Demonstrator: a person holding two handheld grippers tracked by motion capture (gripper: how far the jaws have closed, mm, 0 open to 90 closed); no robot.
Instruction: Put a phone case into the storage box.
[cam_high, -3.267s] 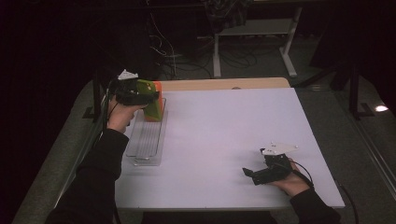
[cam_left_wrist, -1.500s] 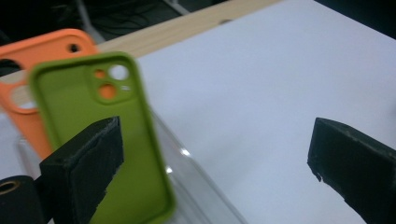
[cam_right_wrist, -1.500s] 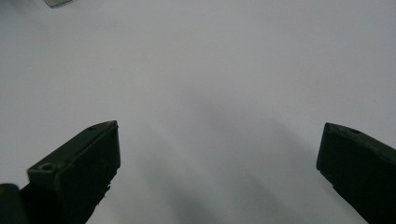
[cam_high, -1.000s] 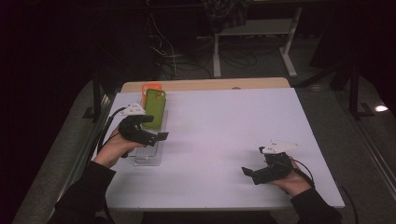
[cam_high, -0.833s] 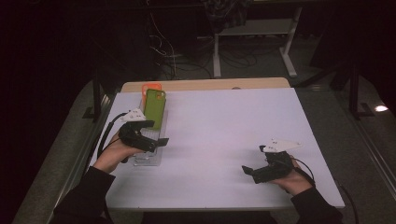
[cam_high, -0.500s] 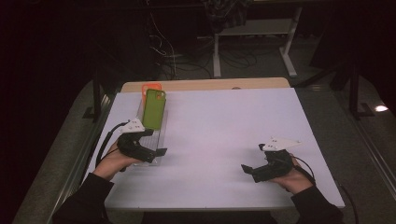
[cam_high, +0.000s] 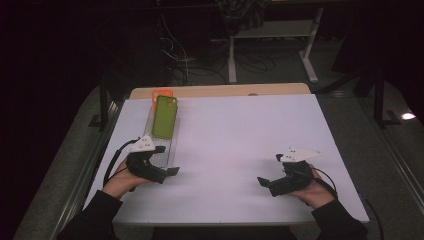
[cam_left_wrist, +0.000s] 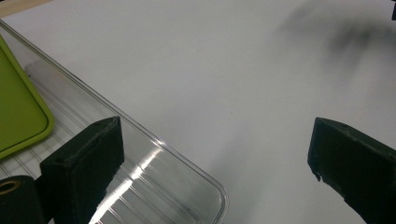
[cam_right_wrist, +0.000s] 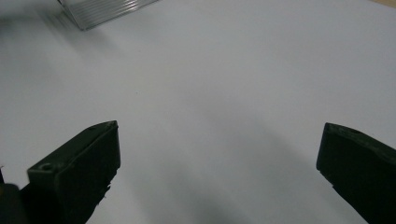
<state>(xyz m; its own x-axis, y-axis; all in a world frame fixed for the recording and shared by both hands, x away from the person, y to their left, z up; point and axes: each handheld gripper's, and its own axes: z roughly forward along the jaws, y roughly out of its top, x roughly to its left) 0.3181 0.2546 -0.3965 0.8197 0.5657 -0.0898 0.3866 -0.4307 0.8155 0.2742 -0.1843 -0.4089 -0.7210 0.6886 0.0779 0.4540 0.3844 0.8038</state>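
A green phone case (cam_high: 165, 116) lies flat in the far half of a clear plastic tray (cam_high: 171, 148) at the table's left. Just behind it an orange case (cam_high: 161, 93) sticks out past the tray's far end. My left gripper (cam_high: 167, 174) rests at the tray's near end, open and empty. In the left gripper view its jaws (cam_left_wrist: 215, 163) straddle the tray's near corner (cam_left_wrist: 187, 186), and the green case's corner (cam_left_wrist: 18, 116) shows at the left. My right gripper (cam_high: 267, 175) sits open near the front right; its jaws (cam_right_wrist: 217, 168) are wide with nothing between them.
A white sheet (cam_high: 240, 130) covers the table, with a wooden strip (cam_high: 225, 90) along its far edge. Beyond the table stand desk legs and cables (cam_high: 240, 55) on a dark floor. The tray's corner (cam_right_wrist: 102, 9) shows at the top of the right gripper view.
The left gripper carried the green case at the tray's far end, left it lying in the tray, and drew back to the near end. The right gripper stayed put.
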